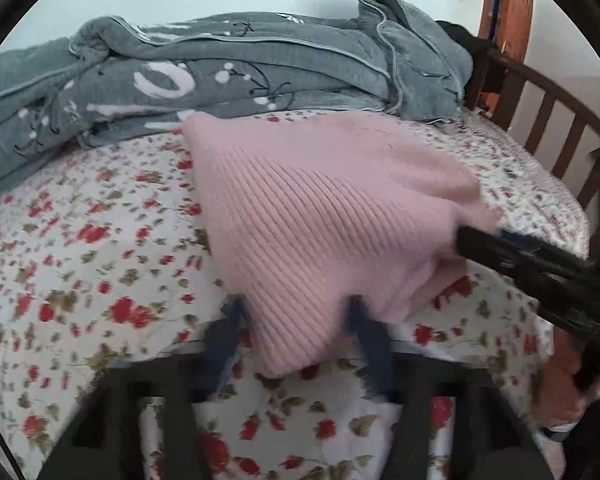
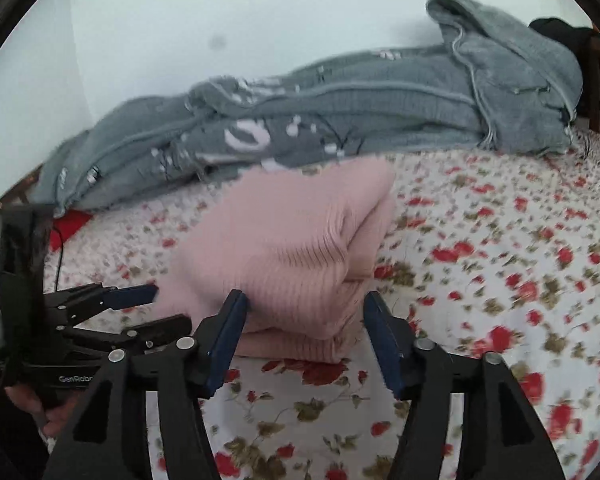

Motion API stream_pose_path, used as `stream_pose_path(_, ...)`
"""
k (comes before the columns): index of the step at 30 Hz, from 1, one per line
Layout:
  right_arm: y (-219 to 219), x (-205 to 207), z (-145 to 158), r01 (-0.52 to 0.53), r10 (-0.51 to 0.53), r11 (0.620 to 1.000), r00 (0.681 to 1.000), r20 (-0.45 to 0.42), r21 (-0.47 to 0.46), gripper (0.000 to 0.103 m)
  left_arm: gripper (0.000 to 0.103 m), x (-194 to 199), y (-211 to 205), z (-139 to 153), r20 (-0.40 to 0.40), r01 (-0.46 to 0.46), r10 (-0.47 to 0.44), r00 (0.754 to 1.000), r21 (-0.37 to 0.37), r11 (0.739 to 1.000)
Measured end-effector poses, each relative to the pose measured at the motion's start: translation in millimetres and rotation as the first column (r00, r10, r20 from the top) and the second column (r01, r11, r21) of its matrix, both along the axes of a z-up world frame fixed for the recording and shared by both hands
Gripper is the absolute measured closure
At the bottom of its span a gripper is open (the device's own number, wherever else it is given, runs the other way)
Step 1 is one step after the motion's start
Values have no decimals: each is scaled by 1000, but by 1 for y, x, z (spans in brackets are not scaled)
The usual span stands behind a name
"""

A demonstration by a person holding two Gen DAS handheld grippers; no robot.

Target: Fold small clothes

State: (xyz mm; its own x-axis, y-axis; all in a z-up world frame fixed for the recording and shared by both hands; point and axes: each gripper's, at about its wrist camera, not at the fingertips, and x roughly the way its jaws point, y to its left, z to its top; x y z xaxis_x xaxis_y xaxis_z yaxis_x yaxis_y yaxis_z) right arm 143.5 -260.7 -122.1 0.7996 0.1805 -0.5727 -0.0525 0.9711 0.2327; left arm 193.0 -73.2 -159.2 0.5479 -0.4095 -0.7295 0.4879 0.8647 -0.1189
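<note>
the pink ribbed garment [image 2: 296,256] lies folded in a thick bundle on the bed [image 2: 500,320], in front of the grey blanket [image 2: 340,120]. it is soft, light knit, so it will sag and the layers can slide open; take it at the folded edge and catch all layers together, not only the top one. your right gripper [image 2: 306,328] has the jaws partly open around the near corner of the bundle, and the pads do not seem to press it. your left gripper [image 1: 296,316] is blurred; its jaws stand on both sides of the near corner, but i cannot tell if they grip.
</note>
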Motion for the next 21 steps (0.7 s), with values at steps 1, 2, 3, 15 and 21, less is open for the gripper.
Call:
stream_pose_path(1, 0, 0, -3, -15, 15, 1000, 1000, -2, 20, 89, 80, -1, 5, 3, 16, -7, 8, 1000, -12, 1000)
stream_pose_path(2, -3, 1, -5, -32, 33, 999, 999, -10, 41, 95, 85, -2, 11, 6, 15, 2, -1, 1000, -35, 999)
stream_pose_path(3, -7, -2, -3, -28, 28, 999, 1000, 7, 44, 95, 86, -2, 19, 6, 6, 12, -12, 1000, -59, 998)
stream_pose_path(15, -20, -9, -16, -33, 35, 997, 999, -32, 72, 96, 87, -10, 25, 4, 1, 51, -51, 999, -7, 999)
stream_pose_path(21, -22, -19, 14, -75, 73, 997, 996, 40, 26, 66, 51, -7, 45, 33, 24, 61, -57, 998, -164, 985)
